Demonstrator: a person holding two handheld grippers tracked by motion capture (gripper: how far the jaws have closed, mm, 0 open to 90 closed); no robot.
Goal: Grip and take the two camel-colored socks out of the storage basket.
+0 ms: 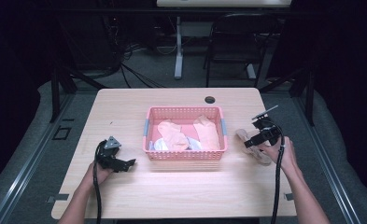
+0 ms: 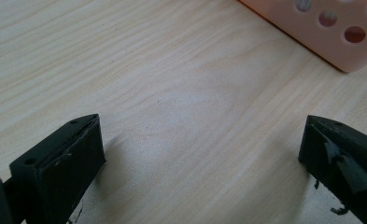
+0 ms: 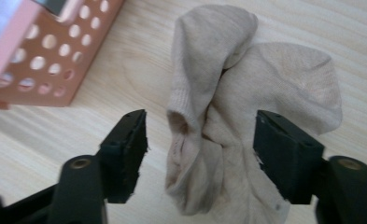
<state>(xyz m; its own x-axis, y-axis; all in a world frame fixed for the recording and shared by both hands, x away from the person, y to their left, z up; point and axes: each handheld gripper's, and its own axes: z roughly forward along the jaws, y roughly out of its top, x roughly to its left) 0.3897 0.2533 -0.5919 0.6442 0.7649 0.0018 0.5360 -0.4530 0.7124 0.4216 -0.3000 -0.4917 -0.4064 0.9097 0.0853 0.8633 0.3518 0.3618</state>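
A beige sock (image 3: pixel 228 93) lies crumpled on the wooden table just right of a pink perforated basket (image 1: pixel 186 109). My right gripper (image 3: pixel 202 140) is open, its jaws standing on either side of the sock without pressing it; in the high view the right gripper (image 1: pixel 250 142) hovers over the sock (image 1: pixel 264 158). Inside the basket are two peach socks (image 1: pixel 172 133) and a pale cloth (image 1: pixel 160 144). My left gripper (image 1: pixel 130 163) rests left of the basket, and in its own view the left gripper (image 2: pixel 202 140) is open over bare wood, holding nothing.
The basket's corner (image 2: pixel 321 32) lies close ahead of the left gripper, and its wall (image 3: pixel 45 60) is to the left of the right gripper. A round cable hole (image 1: pixel 209 99) sits near the table's far edge. A chair (image 1: pixel 237 42) stands beyond the table.
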